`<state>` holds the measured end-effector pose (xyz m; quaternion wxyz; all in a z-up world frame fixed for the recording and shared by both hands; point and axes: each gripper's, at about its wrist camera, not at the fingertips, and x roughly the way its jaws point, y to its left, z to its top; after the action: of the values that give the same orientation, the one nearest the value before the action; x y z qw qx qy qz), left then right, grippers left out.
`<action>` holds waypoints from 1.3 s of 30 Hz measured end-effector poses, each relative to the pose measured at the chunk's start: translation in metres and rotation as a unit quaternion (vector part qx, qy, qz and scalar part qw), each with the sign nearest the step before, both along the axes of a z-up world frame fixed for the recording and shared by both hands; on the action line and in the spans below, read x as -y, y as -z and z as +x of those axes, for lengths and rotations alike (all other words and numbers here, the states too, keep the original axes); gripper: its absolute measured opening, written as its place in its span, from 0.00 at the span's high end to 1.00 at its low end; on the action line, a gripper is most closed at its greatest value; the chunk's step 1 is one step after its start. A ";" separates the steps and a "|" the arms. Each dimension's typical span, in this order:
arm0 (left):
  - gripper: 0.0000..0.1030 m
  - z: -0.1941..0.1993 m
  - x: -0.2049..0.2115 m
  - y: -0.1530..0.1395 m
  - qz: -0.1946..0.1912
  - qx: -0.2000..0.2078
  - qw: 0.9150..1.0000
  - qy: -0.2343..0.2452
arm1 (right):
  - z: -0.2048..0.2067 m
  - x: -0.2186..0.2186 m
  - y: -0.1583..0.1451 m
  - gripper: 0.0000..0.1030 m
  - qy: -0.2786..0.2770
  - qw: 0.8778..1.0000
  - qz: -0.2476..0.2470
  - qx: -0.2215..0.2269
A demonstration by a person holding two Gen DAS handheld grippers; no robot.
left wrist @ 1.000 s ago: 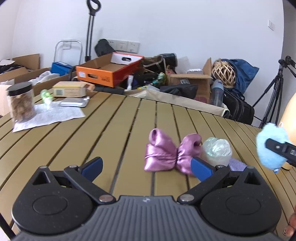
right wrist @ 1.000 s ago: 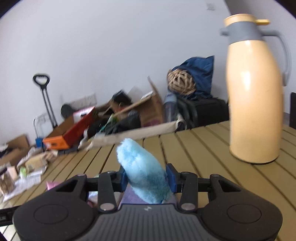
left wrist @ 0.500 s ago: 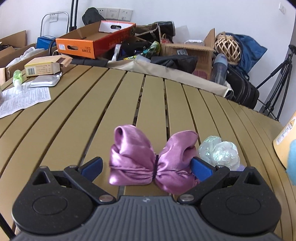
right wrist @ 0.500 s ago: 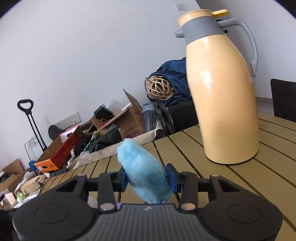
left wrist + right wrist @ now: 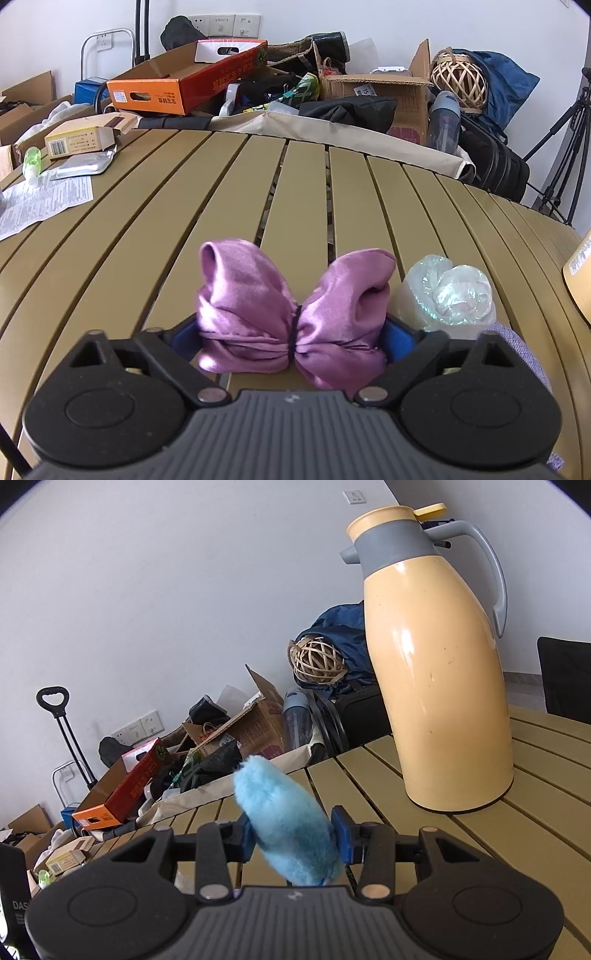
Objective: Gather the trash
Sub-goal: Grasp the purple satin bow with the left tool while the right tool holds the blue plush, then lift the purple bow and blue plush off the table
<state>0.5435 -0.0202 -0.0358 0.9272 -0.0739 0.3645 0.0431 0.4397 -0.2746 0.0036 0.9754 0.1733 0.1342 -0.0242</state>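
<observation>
Left claw clenches the purple bow; right claw grips blue fluff.

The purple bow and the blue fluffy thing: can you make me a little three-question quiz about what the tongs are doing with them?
1. True or false: the left tongs have their blue pads on either side of the purple bow.
2. What are the right tongs squeezing? A) a fluffy blue puff B) the yellow jug C) a paper sheet
3. Fill in: the shiny crumpled plastic ball sits on the table just to the ____ of the bow in the left wrist view.

Key: 1 true; 2 A; 3 right.
</observation>
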 end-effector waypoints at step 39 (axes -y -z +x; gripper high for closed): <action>0.46 -0.129 0.005 -0.056 0.025 0.105 0.994 0.036 | -0.085 -0.038 -0.012 0.60 -0.073 0.993 -0.088 0.015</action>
<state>0.4147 -0.0255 0.0205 0.9628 -0.0417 0.2667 0.0112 0.3546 -0.2366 0.0154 0.9879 0.0767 0.1295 0.0377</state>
